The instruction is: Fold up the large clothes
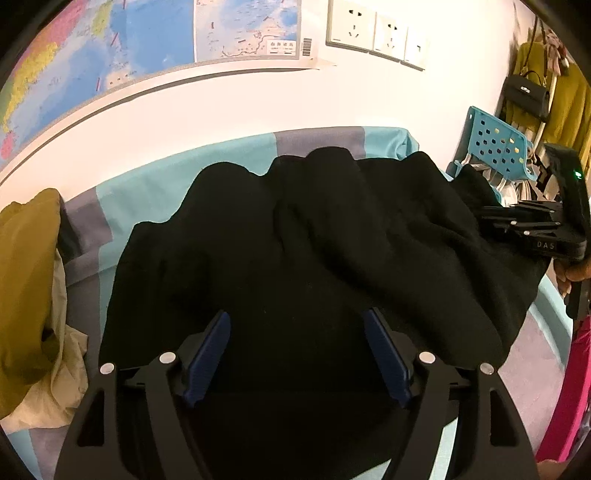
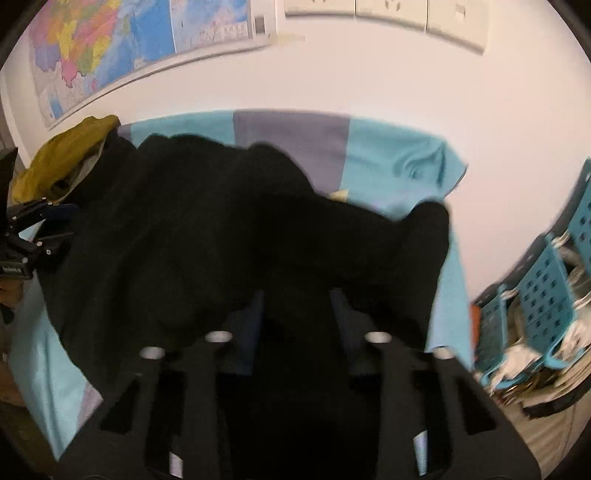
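A large black garment (image 1: pixel 303 240) lies rumpled across the blue and grey bed cover (image 1: pixel 236 155). My left gripper (image 1: pixel 297 328) is open, its blue pads (image 1: pixel 210 350) wide apart just above the garment's near part. My right gripper (image 2: pixel 295 295) shows in its own view with the jaws partly apart and black cloth between and over the fingertips; the view is blurred, so its hold is unclear. It also shows in the left wrist view (image 1: pixel 517 221) at the garment's right edge. The garment fills the middle of the right wrist view (image 2: pixel 229 229).
A pile of mustard and beige clothes (image 1: pixel 33 295) lies at the left of the bed. A blue perforated plastic basket (image 1: pixel 495 144) stands beyond the right bed edge. A wall with a map (image 1: pixel 110 48) and sockets (image 1: pixel 373 33) is behind. A handbag (image 1: pixel 524 96) hangs at right.
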The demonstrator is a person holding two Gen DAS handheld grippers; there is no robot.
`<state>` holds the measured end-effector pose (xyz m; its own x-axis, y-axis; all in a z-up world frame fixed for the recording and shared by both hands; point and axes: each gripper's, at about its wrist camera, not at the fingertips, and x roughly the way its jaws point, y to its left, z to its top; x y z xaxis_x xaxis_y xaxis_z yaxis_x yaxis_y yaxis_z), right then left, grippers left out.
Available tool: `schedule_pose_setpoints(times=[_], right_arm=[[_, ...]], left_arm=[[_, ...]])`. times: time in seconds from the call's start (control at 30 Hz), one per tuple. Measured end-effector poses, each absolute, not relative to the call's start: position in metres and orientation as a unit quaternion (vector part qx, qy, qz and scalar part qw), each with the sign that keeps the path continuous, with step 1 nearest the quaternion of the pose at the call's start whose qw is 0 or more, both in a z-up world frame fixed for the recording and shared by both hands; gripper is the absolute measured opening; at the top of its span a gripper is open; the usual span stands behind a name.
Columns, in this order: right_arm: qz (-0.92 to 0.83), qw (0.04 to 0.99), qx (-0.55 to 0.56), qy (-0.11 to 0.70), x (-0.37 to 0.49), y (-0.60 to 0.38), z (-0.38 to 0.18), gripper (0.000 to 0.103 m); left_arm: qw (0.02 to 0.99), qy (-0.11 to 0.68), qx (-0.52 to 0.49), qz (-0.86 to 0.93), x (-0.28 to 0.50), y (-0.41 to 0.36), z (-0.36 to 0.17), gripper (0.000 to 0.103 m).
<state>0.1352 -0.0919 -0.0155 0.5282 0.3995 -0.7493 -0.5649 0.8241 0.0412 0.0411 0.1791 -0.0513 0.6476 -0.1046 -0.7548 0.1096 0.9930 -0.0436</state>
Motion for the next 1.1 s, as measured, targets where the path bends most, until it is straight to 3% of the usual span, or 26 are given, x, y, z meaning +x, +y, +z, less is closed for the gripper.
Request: schedule_pose_setpoints(times=[0.23,0.4,0.47,0.5,0.6,0.8,1.1], right_arm=[[0.258,0.912,-0.099,0.302,0.129,-0.084,0.017,0.003],[0.232,0.888,-0.13,0.375,0.148,-0.082,-0.024,0.009],[0.226,0.892,-0.104,0.377,0.147,-0.089,-0.02,0.024],[0.216,0.898,-0.09,0.372,0.144,-0.095,-0.014,0.037],[0.231,0.909,-0.05,0.343,0.127,-0.105,0.006,0.047],[0.312,0.897,-0.032,0.312,0.087,-0.085,0.028,0.054],[0.328,0.869,-0.047,0.368,0.097,-0.042,-0.014,0.052]], left_arm=[[0.912,0.409,-0.013,-0.044,0.051,0.182,-0.046,0.072],[0.907,0.42,0.002,-0.04,0.053,0.179,-0.055,0.073],[0.909,0.415,0.003,-0.037,0.051,0.179,-0.053,0.073],[0.91,0.413,0.0,-0.034,0.049,0.18,-0.051,0.073],[0.915,0.403,0.004,-0.029,0.045,0.18,-0.045,0.073],[0.922,0.386,0.019,-0.005,0.033,0.171,-0.038,0.075],[0.919,0.393,0.029,-0.001,0.033,0.169,-0.048,0.075]])
